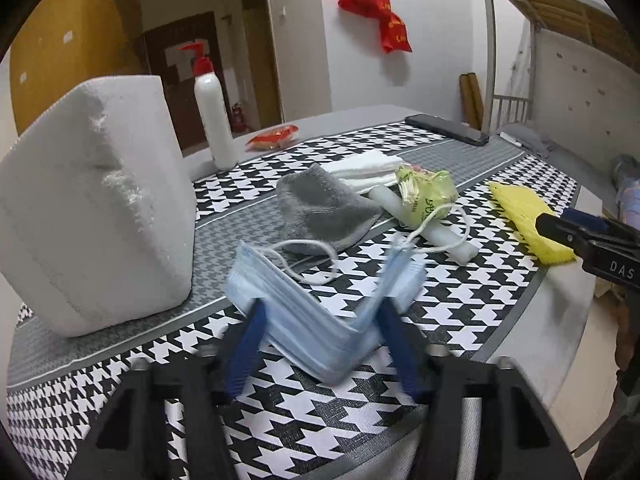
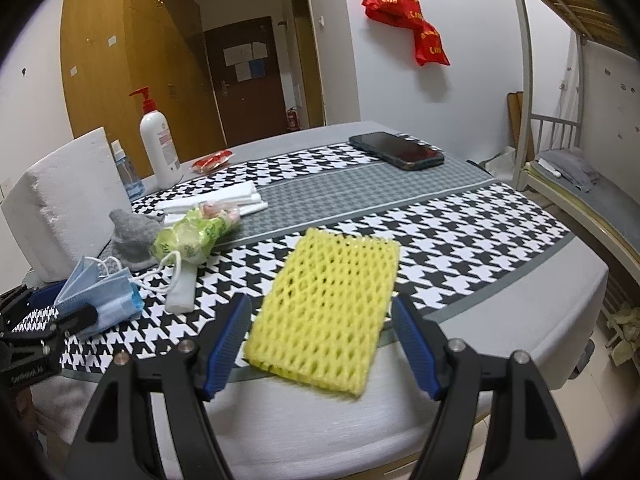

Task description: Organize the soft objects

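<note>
My left gripper [image 1: 320, 312] is open, its blue fingers either side of a folded blue face mask [image 1: 320, 312] on the houndstooth cloth; the mask also shows in the right wrist view [image 2: 100, 296]. My right gripper [image 2: 320, 324] is open around a yellow foam net sleeve [image 2: 328, 304], which lies flat at the table's front edge and also shows in the left wrist view [image 1: 524, 220]. A grey cloth [image 1: 324, 212], a green plastic bag [image 1: 428, 192], a white foam stick [image 1: 424, 224] and folded white cloths [image 1: 368, 168] lie behind the mask.
A big white foam block [image 1: 92, 208] stands at the left. A white pump bottle [image 1: 212, 116], a red packet [image 1: 274, 138] and a black phone [image 2: 400, 154] sit at the back of the table [image 2: 360, 420]. A bunk bed [image 2: 580, 168] stands to the right.
</note>
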Action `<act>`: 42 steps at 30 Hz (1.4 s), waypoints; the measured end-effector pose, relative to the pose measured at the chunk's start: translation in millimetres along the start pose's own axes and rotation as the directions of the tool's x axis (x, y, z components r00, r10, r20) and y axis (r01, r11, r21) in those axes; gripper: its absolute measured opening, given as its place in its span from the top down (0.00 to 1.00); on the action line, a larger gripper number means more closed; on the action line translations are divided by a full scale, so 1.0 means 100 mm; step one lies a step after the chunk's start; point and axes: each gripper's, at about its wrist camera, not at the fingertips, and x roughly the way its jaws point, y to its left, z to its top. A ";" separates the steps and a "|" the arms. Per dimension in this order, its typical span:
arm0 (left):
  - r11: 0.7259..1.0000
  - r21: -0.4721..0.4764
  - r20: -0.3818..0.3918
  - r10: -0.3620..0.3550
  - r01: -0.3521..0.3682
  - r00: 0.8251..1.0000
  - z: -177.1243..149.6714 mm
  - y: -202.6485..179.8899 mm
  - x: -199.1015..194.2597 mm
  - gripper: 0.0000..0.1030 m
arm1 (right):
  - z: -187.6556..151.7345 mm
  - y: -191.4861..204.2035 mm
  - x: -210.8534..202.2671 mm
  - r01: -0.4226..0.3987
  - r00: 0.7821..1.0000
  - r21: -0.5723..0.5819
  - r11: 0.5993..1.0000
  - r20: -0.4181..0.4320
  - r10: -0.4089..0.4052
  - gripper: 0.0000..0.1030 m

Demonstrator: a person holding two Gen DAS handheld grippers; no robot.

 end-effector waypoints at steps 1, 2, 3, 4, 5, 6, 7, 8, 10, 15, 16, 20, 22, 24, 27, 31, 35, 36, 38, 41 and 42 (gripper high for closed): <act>1.000 -0.009 -0.008 0.002 -0.002 1.000 0.00 0.02 0.02 0.65 | 0.00 -0.01 0.02 0.003 1.000 0.000 1.000 -0.007 -0.003 0.26; 1.000 -0.013 -0.010 0.005 -0.005 1.000 0.00 0.02 0.02 0.66 | 0.00 -0.02 0.02 0.006 1.000 0.000 1.000 -0.010 -0.006 0.26; 1.000 -0.011 -0.007 0.008 -0.008 1.000 -0.01 0.01 0.03 0.71 | -0.01 -0.02 0.03 0.007 1.000 -0.001 1.000 -0.013 -0.007 0.26; 1.000 -0.008 -0.006 0.007 -0.007 1.000 -0.01 0.01 0.03 0.74 | -0.01 -0.02 0.03 0.005 1.000 -0.001 1.000 -0.016 -0.005 0.26; 1.000 -0.006 -0.001 0.002 -0.002 1.000 -0.01 0.00 0.02 0.75 | -0.02 -0.01 0.03 0.004 1.000 -0.003 1.000 -0.019 -0.004 0.26; 1.000 -0.007 0.005 -0.006 0.006 1.000 -0.01 0.01 0.01 0.76 | -0.02 0.00 0.04 0.002 1.000 -0.009 1.000 -0.021 -0.003 0.26; 1.000 -0.011 0.007 -0.012 0.012 1.000 -0.02 0.02 0.01 0.77 | -0.03 0.02 0.04 0.004 1.000 -0.018 1.000 -0.022 -0.004 0.26; 1.000 -0.019 0.008 -0.015 0.015 1.000 -0.02 0.03 0.00 0.77 | -0.03 0.04 0.04 0.006 1.000 -0.024 1.000 -0.024 -0.007 0.26; 0.999 -0.028 0.003 -0.022 0.022 1.000 -0.02 0.05 0.01 0.78 | -0.03 0.06 0.05 0.007 1.000 -0.033 0.999 -0.026 -0.007 0.26; 0.999 -0.027 -0.007 -0.025 0.025 1.000 -0.01 0.05 0.02 0.78 | -0.02 0.12 0.08 0.029 0.999 -0.057 0.998 -0.033 -0.031 0.27; 0.999 -0.027 -0.006 -0.026 0.025 1.000 -0.01 0.05 0.03 0.78 | -0.02 0.13 0.10 0.031 0.999 -0.063 0.998 -0.041 -0.034 0.30; 0.999 -0.030 -0.011 -0.031 0.030 0.999 -0.01 0.05 0.03 0.79 | -0.04 0.21 0.13 0.023 0.998 -0.087 0.996 -0.063 -0.028 0.43; 0.999 -0.028 -0.010 -0.033 0.033 0.999 -0.01 0.05 0.03 0.79 | -0.05 0.25 0.12 0.006 0.998 -0.095 0.995 -0.066 -0.013 0.56; 0.999 -0.033 -0.004 -0.031 0.031 1.000 0.00 0.06 0.02 0.80 | -0.05 0.29 0.11 -0.022 0.997 -0.083 0.996 -0.070 0.016 0.73; 0.999 -0.031 0.017 -0.024 0.025 1.000 -0.01 0.06 -0.01 0.80 | -0.07 0.36 0.07 -0.041 0.997 -0.078 0.996 -0.063 0.036 0.76; 0.999 -0.028 0.059 -0.020 0.022 0.998 -0.02 0.06 -0.09 0.81 | -0.07 0.38 -0.01 -0.055 0.997 -0.055 0.997 -0.050 0.053 0.76; 0.996 -0.044 0.094 -0.069 0.074 0.993 -0.05 0.09 -0.27 0.82 | -0.02 0.40 -0.25 -0.060 0.998 -0.054 0.997 0.003 0.061 0.76; 0.996 -0.049 0.105 -0.073 0.078 0.992 -0.04 0.10 -0.32 0.82 | -0.01 0.40 -0.29 -0.061 0.998 -0.055 0.997 0.013 0.062 0.76; 0.995 -0.051 0.136 -0.076 0.083 0.988 -0.02 0.12 -0.46 0.82 | 0.01 0.41 -0.39 -0.063 0.997 -0.056 0.996 0.036 0.065 0.76; 0.995 -0.053 0.188 -0.075 0.087 0.979 0.00 0.17 -0.70 0.82 | 0.02 0.45 -0.50 -0.071 0.995 -0.065 0.995 0.064 0.075 0.76; 0.995 -0.056 0.205 -0.071 0.084 0.976 0.01 0.19 -0.79 0.82 | 0.02 0.48 -0.54 -0.068 0.994 -0.072 0.995 0.075 0.074 0.76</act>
